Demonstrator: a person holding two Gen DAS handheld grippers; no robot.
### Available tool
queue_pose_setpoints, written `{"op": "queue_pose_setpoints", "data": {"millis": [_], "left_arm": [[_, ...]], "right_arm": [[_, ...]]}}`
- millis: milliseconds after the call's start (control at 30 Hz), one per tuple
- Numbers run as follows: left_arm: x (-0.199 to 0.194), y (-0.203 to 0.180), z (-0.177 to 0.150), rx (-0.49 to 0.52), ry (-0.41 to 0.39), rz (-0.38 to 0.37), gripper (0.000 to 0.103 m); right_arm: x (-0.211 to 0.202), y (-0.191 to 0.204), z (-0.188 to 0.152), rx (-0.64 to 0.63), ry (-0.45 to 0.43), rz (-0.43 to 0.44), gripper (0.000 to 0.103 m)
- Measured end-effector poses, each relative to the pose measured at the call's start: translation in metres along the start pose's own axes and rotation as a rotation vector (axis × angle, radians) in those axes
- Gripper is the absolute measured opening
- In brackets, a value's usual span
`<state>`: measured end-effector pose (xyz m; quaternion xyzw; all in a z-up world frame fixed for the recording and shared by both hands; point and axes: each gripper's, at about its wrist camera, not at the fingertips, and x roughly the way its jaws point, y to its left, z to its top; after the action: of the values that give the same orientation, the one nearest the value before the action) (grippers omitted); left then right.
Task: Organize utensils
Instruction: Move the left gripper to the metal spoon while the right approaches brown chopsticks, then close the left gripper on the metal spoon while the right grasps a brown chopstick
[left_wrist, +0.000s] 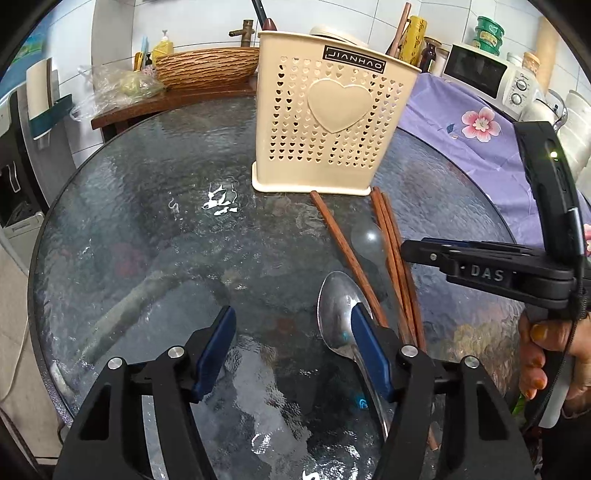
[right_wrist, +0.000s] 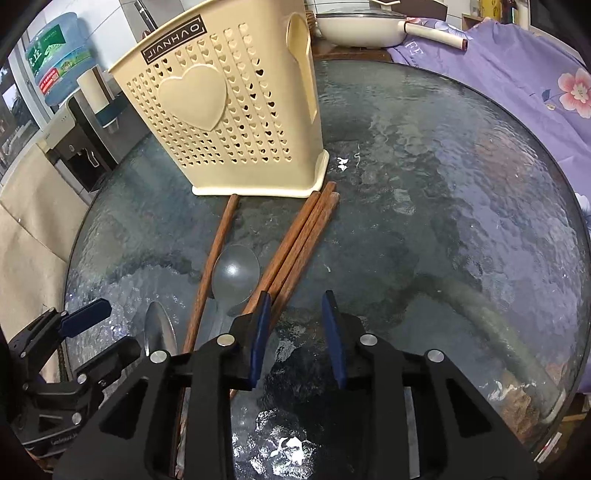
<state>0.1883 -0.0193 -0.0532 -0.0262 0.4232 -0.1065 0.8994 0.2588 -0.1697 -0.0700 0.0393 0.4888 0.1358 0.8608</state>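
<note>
On the counter (left_wrist: 147, 206) by the holder (left_wrist: 325, 122): spoon (left_wrist: 338, 314) and chopsticks (right_wrist: 295, 243) lying flat, ready for picking up, left claw (left_wrist: 291, 354) half wide around nothing, right claw (right_wrist: 297, 332) narrow, empty, beside the sticks.

Counting across the glass bench (right_wrist: 443, 155) now: one cream utensil holder (right_wrist: 221, 110) is standing at the back, its front pierced with little hearts. Four wooden chopsticks are lying in front of it, one single chopstick (right_wrist: 218, 243) lying apart on the left and a bundle of three chopsticks (right_wrist: 303, 236) lying side by side. Two spoons are showing among them: one metal spoon (left_wrist: 338, 314) and one clear plastic spoon (right_wrist: 236, 275). Two grippers are coming into shot, the left gripper (left_wrist: 291, 332) and the right gripper (right_wrist: 295, 325).
</note>
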Motion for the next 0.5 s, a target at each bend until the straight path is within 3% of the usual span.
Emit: {"op": "queue_pose_setpoints", "data": {"millis": [233, 500], "left_arm": [[-0.001, -0.011, -0.001, 0.012, -0.002, -0.012, 0.062], [-0.002, -0.011, -0.002, 0.006, 0.003, -0.012, 0.062]], "right_arm": [[0.007, 0.006, 0.01, -0.015, 0.016, -0.026, 0.028], [0.01, 0.002, 0.017, -0.04, 0.031, -0.025, 0.018]]}}
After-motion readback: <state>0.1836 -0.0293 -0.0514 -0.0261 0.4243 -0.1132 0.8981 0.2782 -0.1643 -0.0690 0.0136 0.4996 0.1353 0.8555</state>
